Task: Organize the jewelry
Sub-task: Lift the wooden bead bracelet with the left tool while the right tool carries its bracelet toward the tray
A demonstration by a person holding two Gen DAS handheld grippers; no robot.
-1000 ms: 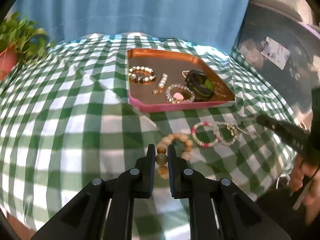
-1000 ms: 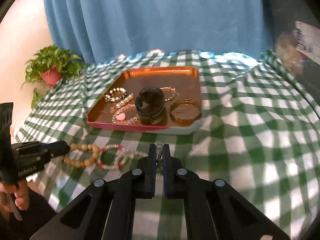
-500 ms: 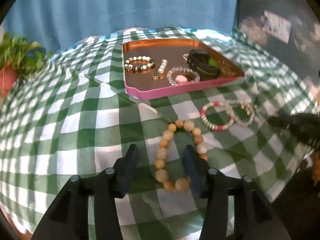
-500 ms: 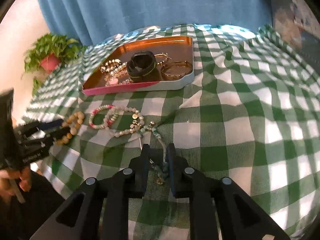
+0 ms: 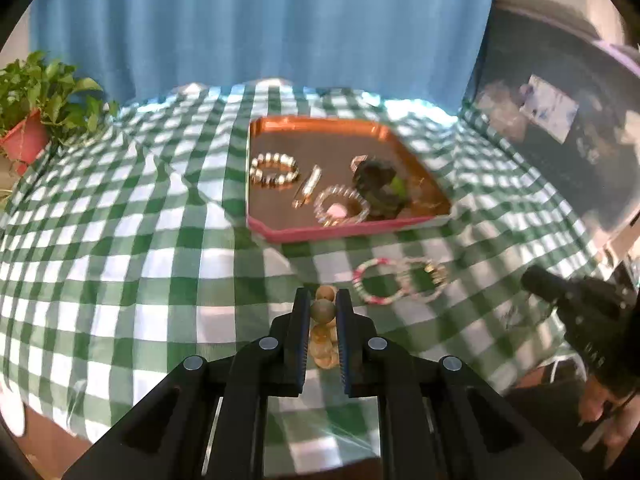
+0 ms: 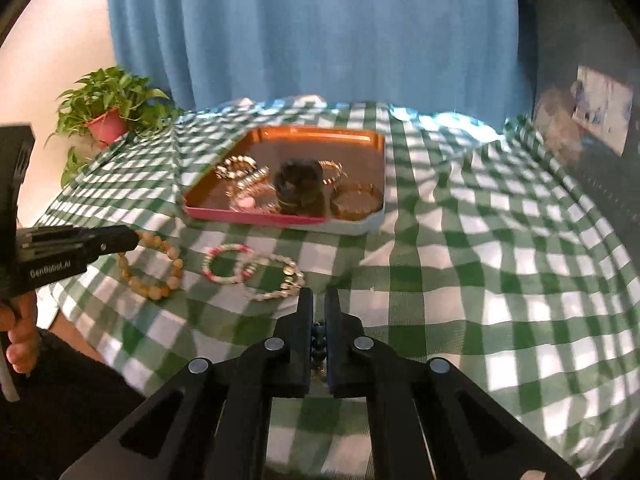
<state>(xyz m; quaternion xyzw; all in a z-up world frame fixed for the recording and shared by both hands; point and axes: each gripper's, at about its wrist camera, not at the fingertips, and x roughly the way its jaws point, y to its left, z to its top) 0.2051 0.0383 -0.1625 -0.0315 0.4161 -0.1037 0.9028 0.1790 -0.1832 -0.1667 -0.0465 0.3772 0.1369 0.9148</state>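
Observation:
My left gripper (image 5: 323,310) is shut on a tan wooden bead bracelet (image 5: 322,312); the right wrist view shows that bracelet (image 6: 154,266) at the left gripper's tip (image 6: 132,239), on or just above the cloth. My right gripper (image 6: 319,312) is shut on a string of small dark teal beads (image 6: 319,340), the tail of a pale beaded necklace (image 6: 280,280) lying on the cloth. A pink-and-white bead bracelet (image 5: 380,282) (image 6: 228,266) overlaps that necklace. The copper tray (image 5: 340,126) (image 6: 320,134) holds several bracelets and a black band.
A green checked cloth (image 5: 120,240) (image 6: 480,260) covers the table. A potted plant (image 5: 28,120) (image 6: 108,112) stands at the back left. A blue curtain (image 5: 260,20) hangs behind. Dark clutter lies to the right.
My left gripper was open around the tan bracelet half a second ago; now it is shut on it and higher. My right gripper has lifted, still shut on the teal bead string.

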